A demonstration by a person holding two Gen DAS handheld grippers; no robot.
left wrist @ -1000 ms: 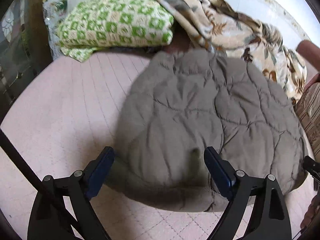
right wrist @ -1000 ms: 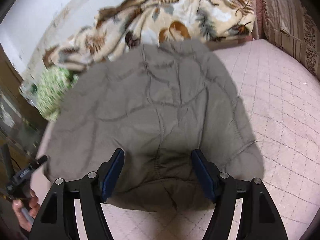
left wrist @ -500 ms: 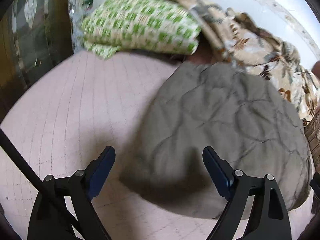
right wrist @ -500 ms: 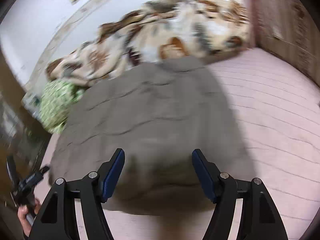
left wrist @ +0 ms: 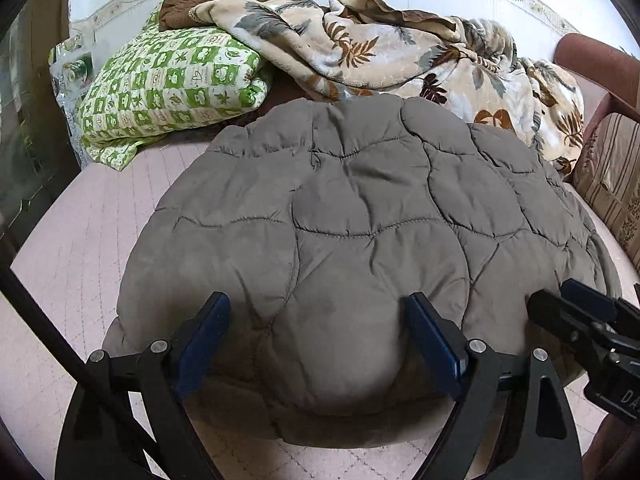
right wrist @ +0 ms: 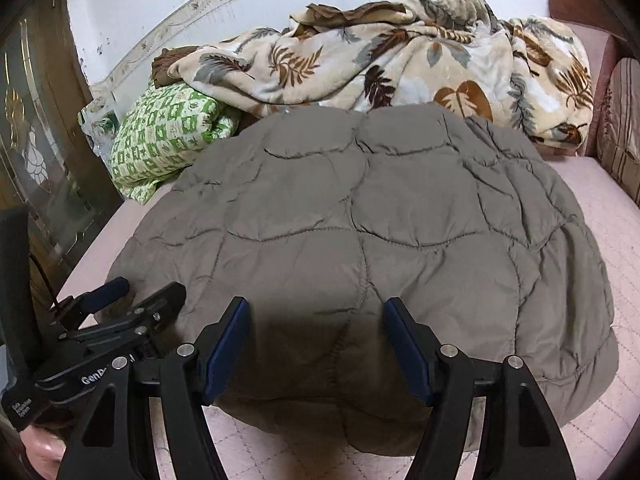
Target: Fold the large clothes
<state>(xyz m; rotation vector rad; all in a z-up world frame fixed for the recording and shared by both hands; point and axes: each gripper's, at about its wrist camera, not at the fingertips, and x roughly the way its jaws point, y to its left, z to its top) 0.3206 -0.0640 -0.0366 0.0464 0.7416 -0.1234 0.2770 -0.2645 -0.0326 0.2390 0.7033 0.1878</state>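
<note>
jacket [left wrist: 360,240]: matt grey quilted cloth, puffy, stitched seams
bedcover [left wrist: 80,280]: pale pink quilted cloth under the jacket
blanket [right wrist: 400,60]: plush leaf-print fleece behind the jacket
pillow [left wrist: 172,80]: green-checked cotton
gripper pads [right wrist: 224,344]: matt blue

Bare pink mattress [left wrist: 76,264] flanks the jacket [left wrist: 360,220]; blankets [left wrist: 400,48] block behind.

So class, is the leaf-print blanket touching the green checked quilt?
Touching. The left wrist view shows the leaf-print blanket draped over the top edge of the green checked quilt, no gap.

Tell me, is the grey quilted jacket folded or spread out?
Folded: the grey quilted jacket lies as a compact, puffy bundle with rounded doubled edges; no sleeves show.
</note>
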